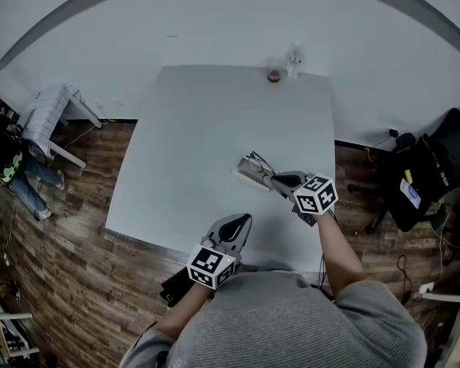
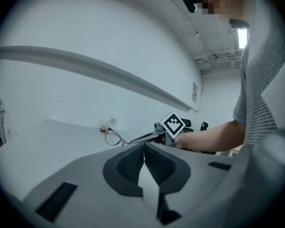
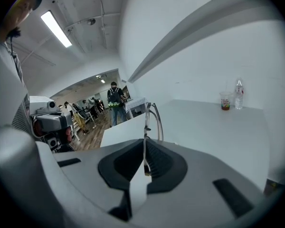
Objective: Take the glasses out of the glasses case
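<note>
Pinches the glasses (image 1: 255, 162) in right gripper (image 1: 276, 181) over the glasses case (image 1: 248, 177) near the worktop (image 1: 199, 129) right edge, left gripper (image 1: 241, 222) pressed together at near edge.

The glasses case (image 1: 248, 176) seems partly hidden behind the right gripper (image 1: 276, 181).

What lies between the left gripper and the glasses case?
Only bare table separates the left gripper from the glasses case, as the head view shows.
</note>
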Demonstrator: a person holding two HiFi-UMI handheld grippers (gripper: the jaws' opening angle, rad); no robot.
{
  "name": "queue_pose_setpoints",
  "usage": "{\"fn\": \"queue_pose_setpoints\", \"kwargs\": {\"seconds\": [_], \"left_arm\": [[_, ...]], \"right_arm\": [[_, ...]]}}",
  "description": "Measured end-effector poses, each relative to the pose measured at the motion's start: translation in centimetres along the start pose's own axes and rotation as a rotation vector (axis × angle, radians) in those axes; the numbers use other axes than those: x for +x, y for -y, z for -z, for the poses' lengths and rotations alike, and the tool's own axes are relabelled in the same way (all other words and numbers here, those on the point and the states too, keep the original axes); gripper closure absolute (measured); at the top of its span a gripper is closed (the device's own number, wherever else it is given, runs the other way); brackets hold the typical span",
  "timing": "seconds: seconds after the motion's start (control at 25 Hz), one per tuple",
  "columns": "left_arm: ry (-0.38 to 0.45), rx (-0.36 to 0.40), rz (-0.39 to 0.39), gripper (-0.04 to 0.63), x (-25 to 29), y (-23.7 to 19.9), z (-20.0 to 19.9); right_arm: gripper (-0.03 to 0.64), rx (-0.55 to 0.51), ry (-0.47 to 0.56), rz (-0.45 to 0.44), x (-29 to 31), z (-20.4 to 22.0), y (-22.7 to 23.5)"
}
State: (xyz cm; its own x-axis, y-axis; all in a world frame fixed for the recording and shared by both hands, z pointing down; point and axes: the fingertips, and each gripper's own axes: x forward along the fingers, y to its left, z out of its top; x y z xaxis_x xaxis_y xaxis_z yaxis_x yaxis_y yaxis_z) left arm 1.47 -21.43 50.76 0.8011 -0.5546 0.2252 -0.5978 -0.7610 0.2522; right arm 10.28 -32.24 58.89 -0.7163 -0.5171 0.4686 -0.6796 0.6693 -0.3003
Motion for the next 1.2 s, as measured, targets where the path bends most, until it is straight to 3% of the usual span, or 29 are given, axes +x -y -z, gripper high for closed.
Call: {"fn": "queue_pose_setpoints", "kwargs": {"seconds": [0.8, 1.2], "left_arm": [[0.008, 0.024, 0.115, 0.583, -3.2, 3.2, 1.9], [0.015, 0.032, 0.131, 0.583, -8.0, 4.6, 3.4]], "right_arm": [[0.592, -0.015, 0.194, 0.125, -5.8, -0.8, -7.3], [0.592, -0.027, 0.253, 0.183, -7.2, 0.0, -12.4]]}}
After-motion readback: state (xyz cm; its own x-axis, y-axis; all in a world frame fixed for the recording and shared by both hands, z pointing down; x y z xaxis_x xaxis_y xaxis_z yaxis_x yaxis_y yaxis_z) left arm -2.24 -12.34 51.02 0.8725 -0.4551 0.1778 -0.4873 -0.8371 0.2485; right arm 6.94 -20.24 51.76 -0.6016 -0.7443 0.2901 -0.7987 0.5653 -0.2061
